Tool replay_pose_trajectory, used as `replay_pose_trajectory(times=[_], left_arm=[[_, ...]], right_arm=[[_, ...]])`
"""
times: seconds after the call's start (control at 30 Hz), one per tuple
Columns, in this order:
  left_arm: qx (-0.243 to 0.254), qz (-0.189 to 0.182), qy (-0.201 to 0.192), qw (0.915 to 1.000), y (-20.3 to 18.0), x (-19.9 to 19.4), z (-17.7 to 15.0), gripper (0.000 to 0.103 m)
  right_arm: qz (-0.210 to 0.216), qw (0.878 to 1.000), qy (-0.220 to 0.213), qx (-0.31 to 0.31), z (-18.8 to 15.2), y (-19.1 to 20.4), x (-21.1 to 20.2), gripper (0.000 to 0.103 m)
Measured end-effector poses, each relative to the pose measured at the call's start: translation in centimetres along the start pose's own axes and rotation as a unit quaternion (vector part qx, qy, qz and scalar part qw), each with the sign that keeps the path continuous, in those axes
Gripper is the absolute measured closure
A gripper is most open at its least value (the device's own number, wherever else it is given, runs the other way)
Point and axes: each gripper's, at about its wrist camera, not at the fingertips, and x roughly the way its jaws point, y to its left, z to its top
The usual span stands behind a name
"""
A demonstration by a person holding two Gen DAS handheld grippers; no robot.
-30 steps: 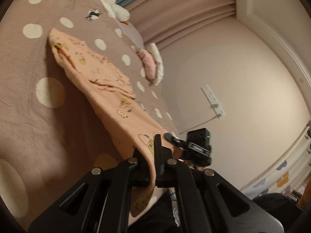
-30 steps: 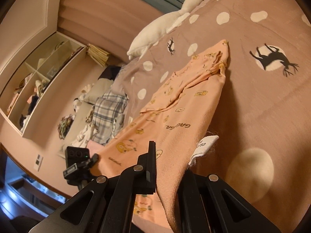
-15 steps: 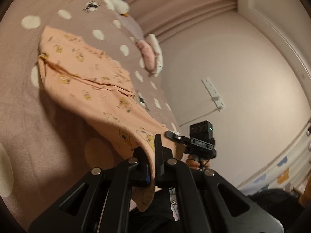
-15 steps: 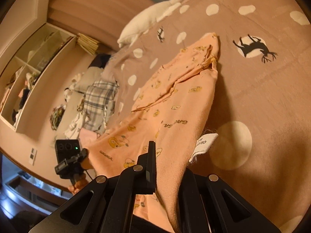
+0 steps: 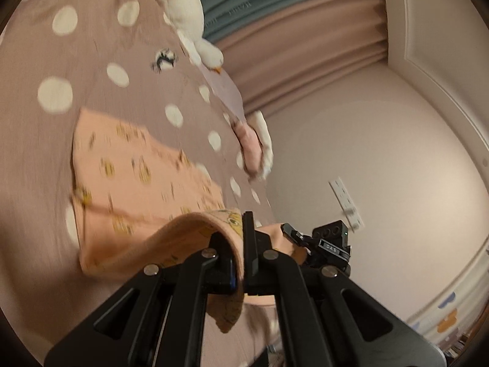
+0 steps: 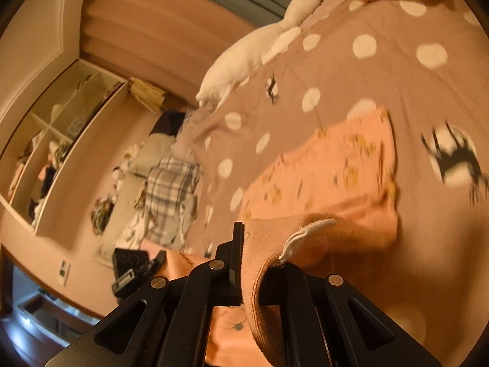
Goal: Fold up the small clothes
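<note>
A small peach garment with yellow cartoon prints (image 5: 146,177) lies on the mauve polka-dot bedspread (image 5: 61,61). My left gripper (image 5: 240,244) is shut on its near edge, and the cloth curls over the fingers. My right gripper (image 6: 250,257) is shut on the other near corner, by the white label (image 6: 305,232). The far part of the garment (image 6: 330,171) lies flat on the bed. Each gripper shows in the other's view: the right one (image 5: 330,244), the left one (image 6: 131,266).
A white goose plush (image 6: 259,46) lies at the head of the bed. A pink and white pillow (image 5: 253,150) sits at the bed's edge by the wall. A plaid blanket (image 6: 171,195) and a heap of clothes lie to the left, under open shelves (image 6: 52,146).
Both grippers have carried the garment's near edge forward over the bed. The cloth now doubles over itself, and its far part lies flatter and shorter.
</note>
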Motion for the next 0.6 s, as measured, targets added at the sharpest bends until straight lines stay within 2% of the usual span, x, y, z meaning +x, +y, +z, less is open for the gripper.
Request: replay_pose_trajectory(times=[0.17,0.37,0.5,0.6], left_arm=[[-0.001,0.031,-0.019,0.9994,1.9,2.1,3.9,0.103],[-0.034,0.105,-0.003,0.9939,6.8,6.6,7.6,0.103],[-0.065,0.165,0.016,0.9841,10.2,9.0,8.7,0.103],[-0.096,0.195,0.027,0.9759,12.6,9.9,9.4,0.103]], right_arm=[[-0.032,0.999,-0.003,0.043,4.8,-2.6,3.3,0.099],[-0.081,0.989,0.016,0.123,7.8,-8.0,7.3,0.099],[-0.119,0.979,0.033,0.164,8.4,-11.0,8.7,0.099],[-0.132,0.973,0.045,0.184,8.6,-12.4,8.7,0.087]])
